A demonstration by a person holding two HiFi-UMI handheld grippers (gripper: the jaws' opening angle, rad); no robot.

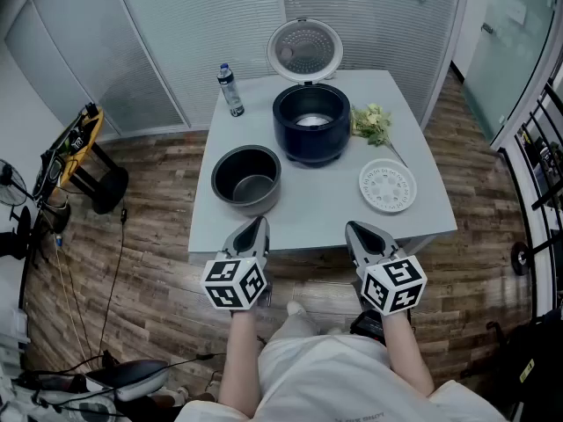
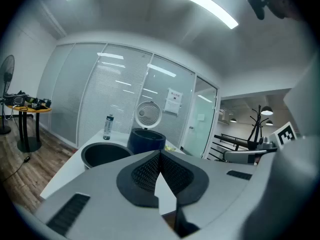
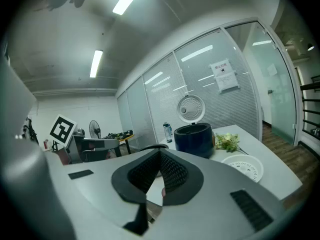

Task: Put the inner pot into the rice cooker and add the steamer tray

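- The left gripper hangs over the near edge of the table. Its jaws are fully together and hold nothing.
- The inner pot stands upright and empty on the left part of the table, just beyond the left gripper. It is to the near left of the rice cooker and apart from it.
  - Handling: probably a stiff metal bowl with some weight and a smooth, slippery coating.
  - Hold: take it at the rim, one jaw inside and one outside. Opposite sides with both grippers would limit tilting.
- The rice cooker stands at the far middle of the table. Its lid is raised and its cavity is open.
- The steamer tray lies flat to the near right of the cooker.
  - Handling: probably light, rigid and perforated.
  - Hold: take it by the thin rim.
- The right gripper is closed and empty.
- The table top is pale and smooth, so a nudged item may slide. A bottle stands at the far left, and greens lie right of the cooker.
- The room has a wood-plank floor and frosted glass walls behind the table.
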